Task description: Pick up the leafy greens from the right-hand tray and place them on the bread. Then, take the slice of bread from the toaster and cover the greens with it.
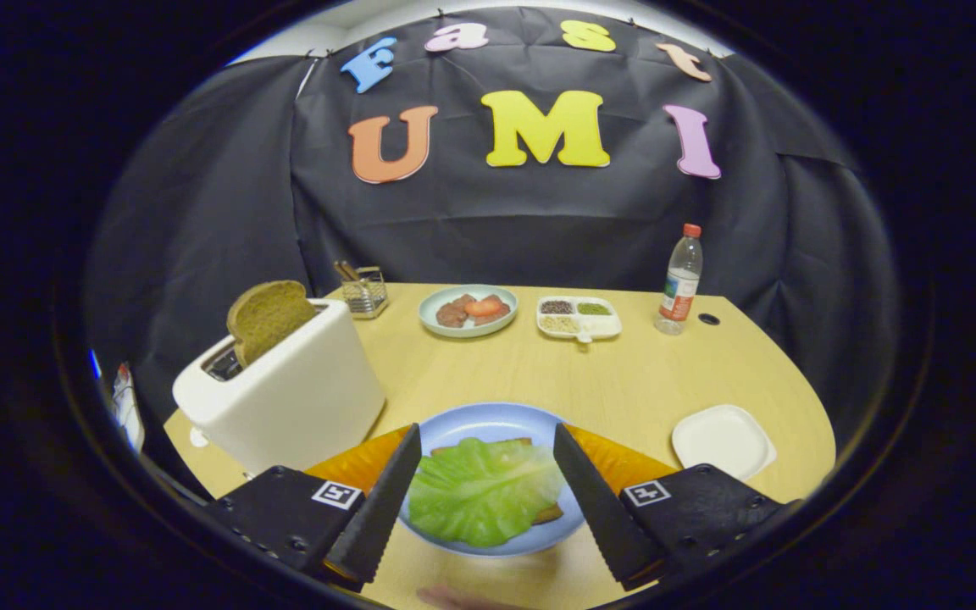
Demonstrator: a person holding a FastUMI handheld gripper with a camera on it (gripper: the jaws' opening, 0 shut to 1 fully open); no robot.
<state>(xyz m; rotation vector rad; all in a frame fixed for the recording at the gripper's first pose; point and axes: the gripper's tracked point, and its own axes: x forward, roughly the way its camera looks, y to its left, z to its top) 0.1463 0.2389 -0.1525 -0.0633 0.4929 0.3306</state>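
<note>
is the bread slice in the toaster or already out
In. The bread slice stands tilted in the slot of the toaster, its top half sticking up. The claw is open around the greens on the blue plate.

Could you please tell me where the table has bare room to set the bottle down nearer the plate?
The widest bare patch lies between the blue plate and the two back dishes. More room sits between the bottle and the white tray. The toaster side is crowded. The open tool straddles the greens.
</note>
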